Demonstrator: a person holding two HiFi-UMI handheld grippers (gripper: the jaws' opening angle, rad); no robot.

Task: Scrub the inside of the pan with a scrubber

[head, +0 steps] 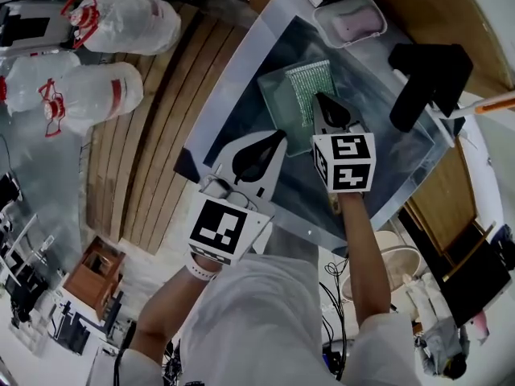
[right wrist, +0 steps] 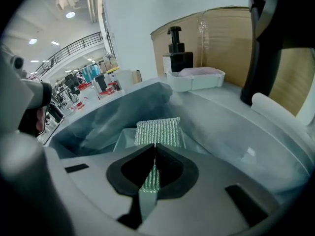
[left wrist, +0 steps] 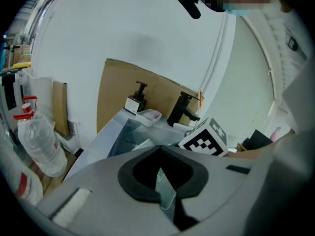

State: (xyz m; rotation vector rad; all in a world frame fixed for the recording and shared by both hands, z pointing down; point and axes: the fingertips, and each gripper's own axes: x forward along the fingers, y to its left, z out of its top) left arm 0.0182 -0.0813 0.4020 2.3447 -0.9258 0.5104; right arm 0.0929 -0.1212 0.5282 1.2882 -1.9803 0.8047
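A rectangular clear glass pan [head: 279, 95] lies in the sink [head: 233, 95]. A green mesh scrubber [head: 307, 80] rests flat inside it. My right gripper [head: 319, 99] hangs over the scrubber's near edge with its jaws shut and empty. In the right gripper view the scrubber [right wrist: 158, 131] and pan [right wrist: 123, 137] lie just beyond the closed right gripper [right wrist: 155, 145]. My left gripper [head: 280, 135] is shut too, holding nothing, above the pan's near left corner. From the left gripper [left wrist: 160, 147] view, a corner of the scrubber [left wrist: 142, 144] shows past the jaws.
A white dish with pink soap [head: 350, 18] sits on the sink's far rim beside a black faucet [head: 426, 79]. A black pump bottle [right wrist: 176, 48] stands against cardboard. Large plastic water bottles [head: 121, 18] lie on wooden slats at the left.
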